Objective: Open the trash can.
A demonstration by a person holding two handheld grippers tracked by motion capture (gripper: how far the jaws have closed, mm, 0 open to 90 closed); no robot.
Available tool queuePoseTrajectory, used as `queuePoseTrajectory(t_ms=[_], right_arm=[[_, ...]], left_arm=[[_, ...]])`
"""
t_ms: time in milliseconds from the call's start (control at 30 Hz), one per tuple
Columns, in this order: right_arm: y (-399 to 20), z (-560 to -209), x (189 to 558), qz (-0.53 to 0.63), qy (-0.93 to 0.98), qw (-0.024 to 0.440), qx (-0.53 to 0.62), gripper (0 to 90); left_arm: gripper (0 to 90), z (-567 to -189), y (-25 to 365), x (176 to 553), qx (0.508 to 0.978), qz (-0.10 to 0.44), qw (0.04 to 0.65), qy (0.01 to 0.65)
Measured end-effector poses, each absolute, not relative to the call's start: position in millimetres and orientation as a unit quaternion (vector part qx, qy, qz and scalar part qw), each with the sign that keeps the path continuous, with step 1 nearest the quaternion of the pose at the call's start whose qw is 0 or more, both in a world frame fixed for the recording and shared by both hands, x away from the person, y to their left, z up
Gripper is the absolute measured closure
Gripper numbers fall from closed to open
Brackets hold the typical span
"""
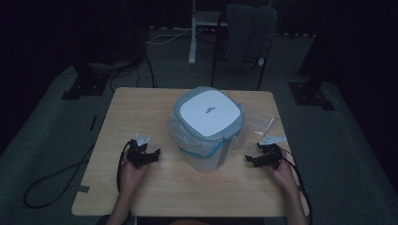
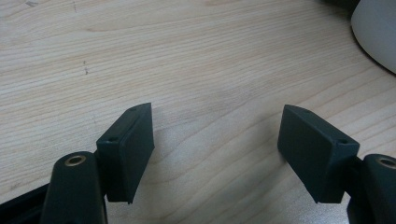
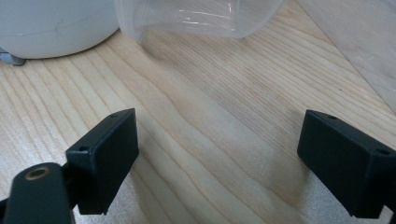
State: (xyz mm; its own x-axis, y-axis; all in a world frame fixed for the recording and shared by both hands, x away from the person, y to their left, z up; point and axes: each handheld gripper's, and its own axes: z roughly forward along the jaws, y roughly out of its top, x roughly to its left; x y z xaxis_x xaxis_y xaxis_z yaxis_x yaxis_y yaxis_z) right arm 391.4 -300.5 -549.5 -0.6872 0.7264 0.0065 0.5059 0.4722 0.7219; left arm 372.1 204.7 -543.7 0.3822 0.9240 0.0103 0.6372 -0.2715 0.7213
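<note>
A small white bin [image 1: 208,129] with a grey-rimmed lid and a clear liner bag stands mid-table. My left gripper [image 1: 149,156] rests low over the wood to the bin's left, jaws wide apart with bare table between them [image 2: 217,140]. The bin's white wall [image 2: 376,32] curves in at the upper right of the left gripper view. My right gripper [image 1: 249,160] lies on the other side of the bin, open too, nothing between its pads [image 3: 217,163]. The bin's base [image 3: 51,25] and a fold of clear liner plastic [image 3: 196,16] show ahead of it.
The wooden table [image 1: 141,108] has a clear plastic bag [image 1: 261,121] lying at its right, behind my right hand. Beyond the table stand a dark chair [image 1: 244,33], a white post [image 1: 192,33] and cables on the grey floor.
</note>
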Motion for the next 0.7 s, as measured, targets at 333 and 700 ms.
queuePoseTrajectory(t_ms=[333,700], right_arm=[[-300.5,-549.5,391.4,0.362,0.844,0.153,0.365,11.5],[-300.6,-549.5,391.4,0.362,0.844,0.152,0.365,11.5]], left_arm=[[27.6,-543.7,204.6,372.4,0.766,0.221,0.324,0.510],[27.5,-543.6,205.3,371.6,0.770,0.219,0.324,0.504]])
